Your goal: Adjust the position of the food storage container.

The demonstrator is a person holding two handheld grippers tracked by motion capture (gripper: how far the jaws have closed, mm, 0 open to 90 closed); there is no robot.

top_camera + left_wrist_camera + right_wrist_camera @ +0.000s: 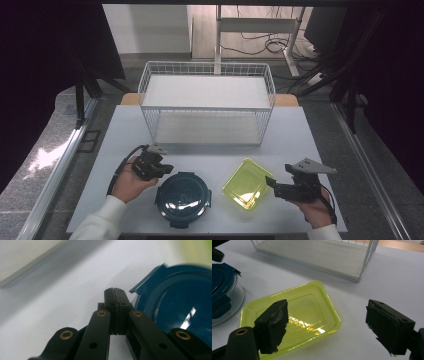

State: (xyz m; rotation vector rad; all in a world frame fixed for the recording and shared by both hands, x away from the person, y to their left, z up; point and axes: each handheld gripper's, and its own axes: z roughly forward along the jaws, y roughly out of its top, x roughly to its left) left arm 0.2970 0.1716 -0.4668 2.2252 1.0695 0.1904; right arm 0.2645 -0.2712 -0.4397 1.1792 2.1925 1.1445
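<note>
Your left gripper [115,291] has its jaws pressed flat together with nothing between them, tips just beside the rim of the round container's dark blue lid [180,302]. Your right gripper [327,325] has its jaws spread wide and empty, low over the table [300,135], with the yellow-green rectangular tray [294,315] lying between and beyond them; the left jaw sits over the tray's near corner, the right jaw over bare tabletop.

From above, the round container [183,197] sits near the front edge, left of centre, and the yellow-green tray [247,184] lies just to its right, turned at an angle, apart from it. Your left hand [131,182] rests at the container's upper left, your right hand [315,207] near the front right corner, its gripper pointing toward the tray.

Behind both stands a white wire rack [207,102] with two flat shelves, across the middle of the table. Past the far edge, cables [260,45] trail on the floor by a white frame.
</note>
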